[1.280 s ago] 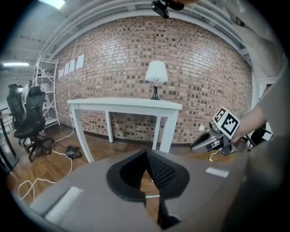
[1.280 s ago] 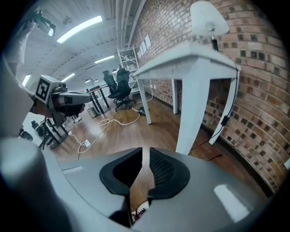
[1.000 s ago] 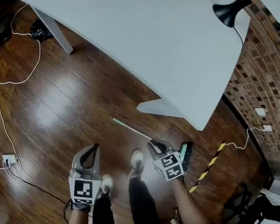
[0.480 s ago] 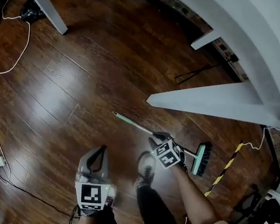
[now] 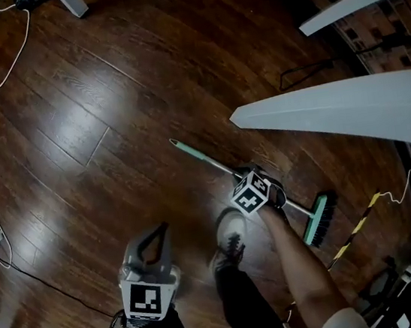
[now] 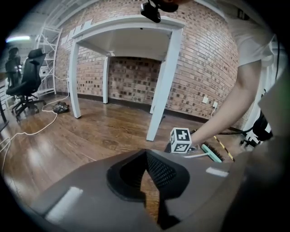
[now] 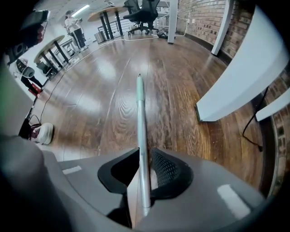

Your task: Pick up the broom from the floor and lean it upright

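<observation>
Reaching down, your right gripper [image 7: 145,151] straddles the pale green handle of the broom [image 5: 206,157]; its jaws have just been opening and stand spread, with the handle running between them and daylight on one side. That broom lies flat on the wooden floor [image 5: 105,98], its handle tip pointing away from you and its green head [image 5: 318,219] near the white table [image 5: 349,109]. Your left gripper [image 5: 157,229] hangs above the floor beside your shoe [image 5: 229,236], its tips pressed together on nothing.
</observation>
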Available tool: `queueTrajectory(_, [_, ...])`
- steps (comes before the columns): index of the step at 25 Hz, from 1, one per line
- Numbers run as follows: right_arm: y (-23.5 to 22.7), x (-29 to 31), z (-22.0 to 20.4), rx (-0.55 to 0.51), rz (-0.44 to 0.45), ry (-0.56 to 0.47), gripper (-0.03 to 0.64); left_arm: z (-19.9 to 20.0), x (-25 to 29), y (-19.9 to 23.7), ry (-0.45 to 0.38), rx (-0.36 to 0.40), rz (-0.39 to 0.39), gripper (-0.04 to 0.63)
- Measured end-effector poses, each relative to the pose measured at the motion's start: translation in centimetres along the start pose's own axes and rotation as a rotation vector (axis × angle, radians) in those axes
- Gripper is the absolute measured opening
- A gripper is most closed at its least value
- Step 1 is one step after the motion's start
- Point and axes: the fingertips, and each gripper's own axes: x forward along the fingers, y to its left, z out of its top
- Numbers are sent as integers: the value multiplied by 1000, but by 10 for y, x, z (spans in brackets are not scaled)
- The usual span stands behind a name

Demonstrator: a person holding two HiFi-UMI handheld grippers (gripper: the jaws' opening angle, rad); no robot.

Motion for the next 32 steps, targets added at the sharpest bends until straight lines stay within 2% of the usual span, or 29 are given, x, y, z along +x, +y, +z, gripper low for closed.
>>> queueTrajectory(7, [2, 15, 2, -82, 20, 25, 107, -13, 5, 5, 34, -24, 18, 2])
queueTrajectory(12, [9, 20, 8, -133, 37, 36, 106, -9, 14, 4, 33, 5, 3, 2])
queueTrajectory(17, [7, 27, 9, -136, 36, 39, 91, -6, 19, 3, 20, 31, -8, 2])
queueTrajectory(23, [7, 28, 5, -119, -1, 17, 86, -10, 15, 4, 44, 40, -6, 2])
queueTrajectory(27, [9, -3, -1, -120, -37, -3, 83, 13, 8, 4, 30, 8, -5, 2])
queueTrajectory(32, [7, -78, 2, -120, -83, -62, 83, 70, -12, -2, 10, 7, -7, 2])
